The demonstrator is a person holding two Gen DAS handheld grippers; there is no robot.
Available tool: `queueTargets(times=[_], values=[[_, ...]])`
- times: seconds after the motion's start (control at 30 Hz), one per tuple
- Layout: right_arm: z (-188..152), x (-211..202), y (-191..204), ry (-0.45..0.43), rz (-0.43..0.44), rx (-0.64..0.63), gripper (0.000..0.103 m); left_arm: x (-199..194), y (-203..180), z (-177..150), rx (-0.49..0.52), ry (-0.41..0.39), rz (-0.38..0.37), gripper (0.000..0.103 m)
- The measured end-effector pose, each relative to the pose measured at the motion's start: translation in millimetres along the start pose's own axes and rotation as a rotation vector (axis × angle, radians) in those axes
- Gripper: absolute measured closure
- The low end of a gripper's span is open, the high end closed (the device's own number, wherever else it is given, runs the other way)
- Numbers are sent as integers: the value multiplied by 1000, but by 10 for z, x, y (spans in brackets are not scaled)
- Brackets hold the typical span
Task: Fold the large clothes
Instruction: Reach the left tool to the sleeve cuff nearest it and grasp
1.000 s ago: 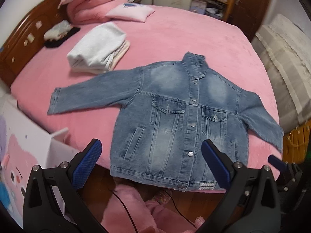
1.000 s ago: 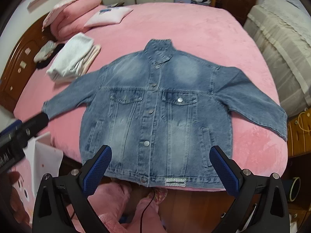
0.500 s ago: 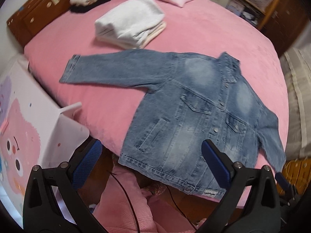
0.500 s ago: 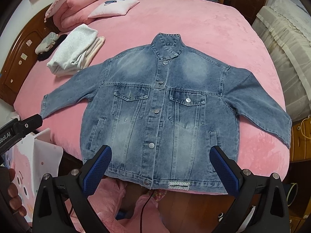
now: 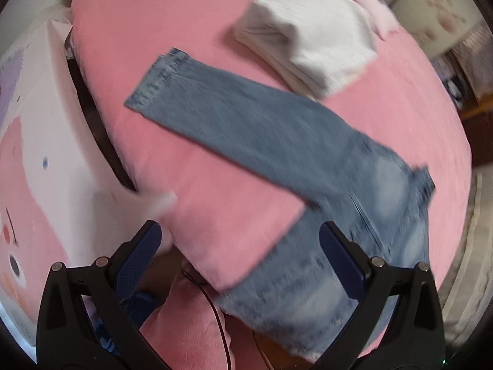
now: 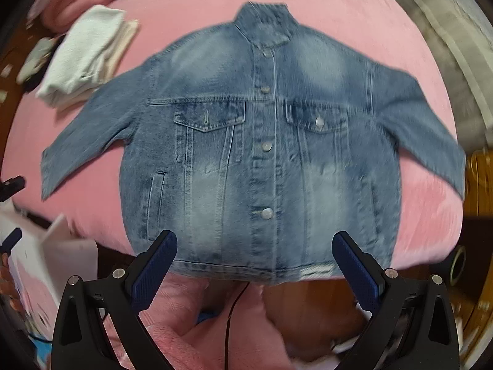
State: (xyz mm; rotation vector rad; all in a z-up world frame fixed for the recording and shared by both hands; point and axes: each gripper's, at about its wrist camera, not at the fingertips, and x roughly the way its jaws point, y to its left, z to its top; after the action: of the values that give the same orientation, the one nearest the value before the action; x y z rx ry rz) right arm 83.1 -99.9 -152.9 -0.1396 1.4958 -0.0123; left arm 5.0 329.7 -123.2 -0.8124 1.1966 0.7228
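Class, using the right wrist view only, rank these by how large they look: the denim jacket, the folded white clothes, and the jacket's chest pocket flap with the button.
1. denim jacket
2. folded white clothes, though farther off, so apparent size may mislead
3. chest pocket flap

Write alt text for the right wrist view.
A blue denim jacket lies flat and buttoned, front up, sleeves spread, on a pink bed. The open right claw hovers over its hem, and folded white clothes sit at upper left.

My left gripper (image 5: pixel 240 246) hangs open above the bed (image 5: pixel 185 30) corner, the denim jacket (image 5: pixel 277 135) sleeve stretched ahead.
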Motion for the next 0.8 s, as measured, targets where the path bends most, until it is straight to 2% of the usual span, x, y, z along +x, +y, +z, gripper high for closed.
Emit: queueTargets(times=[0.07, 0.2, 0.3, 0.4, 0.5, 0.57, 0.6, 0.67, 0.8], values=[[51, 95, 198, 21, -29, 5, 1, 176, 140, 287, -44, 27, 14, 2], [192, 305, 856, 40, -75, -25, 1, 657, 474, 837, -105, 93, 74, 2], [313, 464, 1332, 61, -54, -58, 1, 1014, 725, 1101, -159, 104, 141, 2], [373, 652, 1858, 86, -11, -118, 1, 1416, 1026, 1277, -264, 135, 165, 3], [304, 839, 2312, 94, -5, -187, 1, 1757, 1278, 1320, -380, 150, 182, 18], [209, 948, 2510, 109, 18, -212, 1, 1979, 1429, 1339, -439, 160, 201, 34], [157, 1006, 2605, 115, 38, -218, 1, 2081, 1499, 1351, -465, 167, 185, 35], [28, 1104, 2660, 117, 59, -222, 1, 2195, 1601, 1378, -504, 143, 145, 35], [-170, 1247, 2679, 110, 62, -233, 1, 2293, 1784, 1450, -561, 3, 105, 35]])
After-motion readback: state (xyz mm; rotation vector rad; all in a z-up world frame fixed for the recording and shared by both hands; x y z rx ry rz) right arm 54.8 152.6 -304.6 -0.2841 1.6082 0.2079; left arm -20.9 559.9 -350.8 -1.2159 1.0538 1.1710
